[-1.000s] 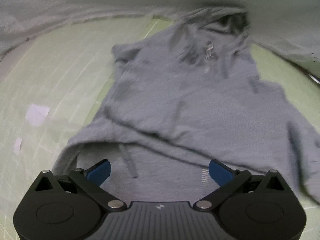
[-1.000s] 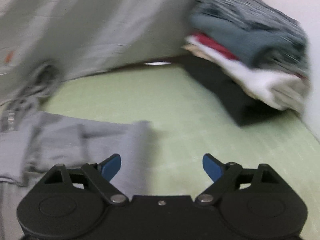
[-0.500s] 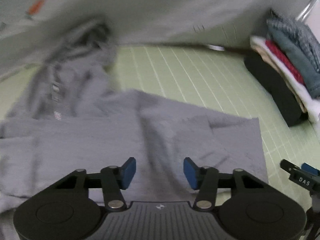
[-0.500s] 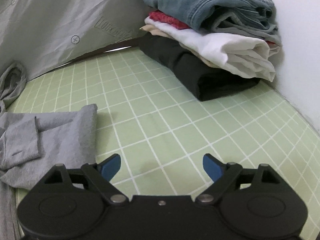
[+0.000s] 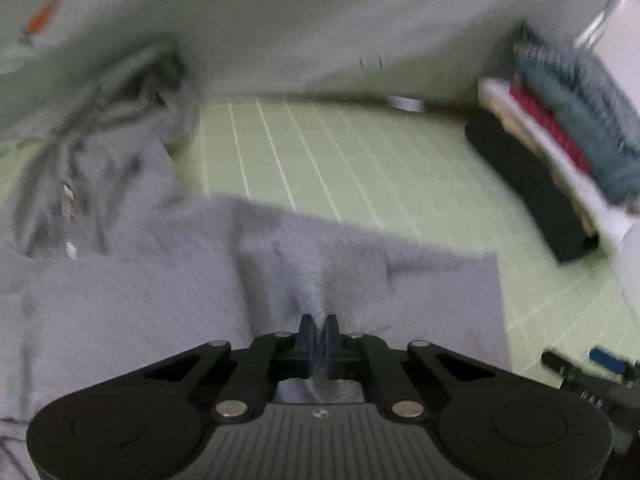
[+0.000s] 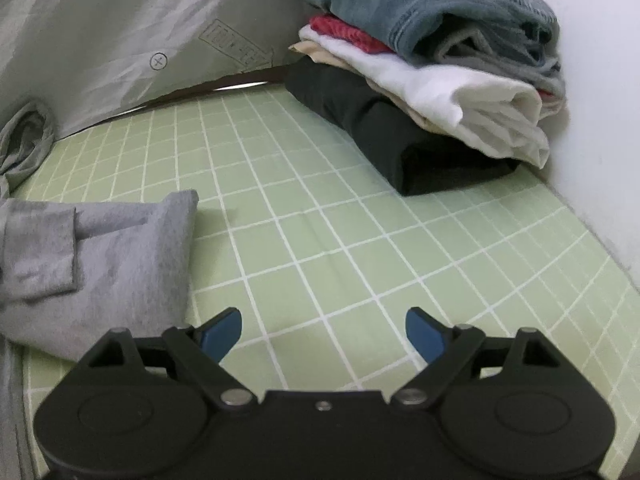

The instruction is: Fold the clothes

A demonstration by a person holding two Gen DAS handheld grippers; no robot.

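Observation:
A grey hoodie (image 5: 140, 280) lies spread on the green grid mat (image 5: 360, 168), its hood at the far left by the grey sheet. My left gripper (image 5: 319, 340) is shut on a pinched ridge of the hoodie's fabric near its middle. In the right wrist view the hoodie's folded edge and a sleeve cuff (image 6: 100, 256) lie at the left. My right gripper (image 6: 323, 332) is open and empty over bare mat (image 6: 360, 240), to the right of the hoodie; it also shows at the lower right of the left wrist view (image 5: 592, 364).
A stack of folded clothes (image 6: 432, 80), black at the bottom, then white, red and blue denim, stands at the far right against a white wall (image 6: 600, 100). A grey sheet (image 6: 120, 40) hangs along the back edge of the mat.
My left gripper has shut on the hoodie's fabric; half a second ago its jaws were apart. The right gripper has moved slightly closer to the mat, still open.

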